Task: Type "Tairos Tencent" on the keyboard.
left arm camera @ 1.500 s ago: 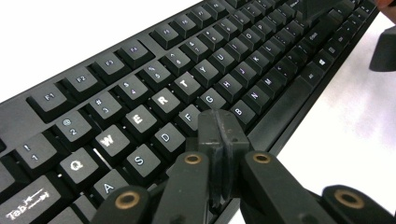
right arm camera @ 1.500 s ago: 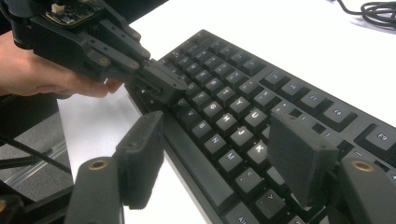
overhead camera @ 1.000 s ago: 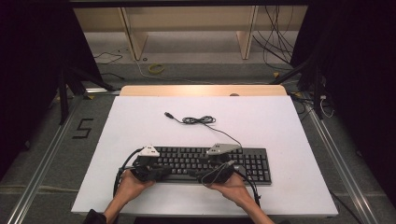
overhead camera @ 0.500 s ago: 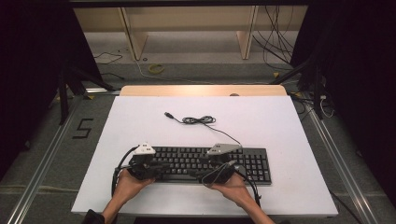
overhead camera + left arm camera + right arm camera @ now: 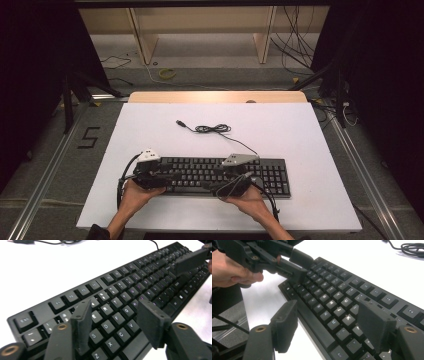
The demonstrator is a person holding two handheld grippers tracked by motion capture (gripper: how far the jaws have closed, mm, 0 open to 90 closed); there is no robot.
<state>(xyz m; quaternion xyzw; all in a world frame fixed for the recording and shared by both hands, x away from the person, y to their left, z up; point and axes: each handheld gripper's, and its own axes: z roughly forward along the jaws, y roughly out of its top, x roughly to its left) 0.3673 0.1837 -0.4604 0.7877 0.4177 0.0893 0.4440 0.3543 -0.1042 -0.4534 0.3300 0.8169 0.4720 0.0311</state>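
- Left gripper (image 5: 167, 176), nearest the person at the left end of the keyboard (image 5: 270, 175): fingers (image 5: 82, 327) have just been opening, now spread wide and released over the letter keys, nothing grasped between them.
- Compared with a second ago, grey plate on that gripper sits a touch farther left along the keyboard; keyboard itself in the same spot.
- Likely meaning: a press or pinch at the left keys finished, hand freed for the next key or a fresh hold.
- Right gripper (image 5: 226, 184), hovering over the middle keys: fingers (image 5: 284, 325) spread apart, released, one over the near edge, one over the keys, nothing between them; no change since a second ago.
- Keyboard lying flat near the front edge of the white worktop (image 5: 150, 125), long side facing the person, keys faintly lit.
- Farther back, cable (image 5: 212, 128) loosely coiled on the worktop, plug end free, unplugged.
- Count: one keyboard, one cable, two grippers, two hands, one worktop.
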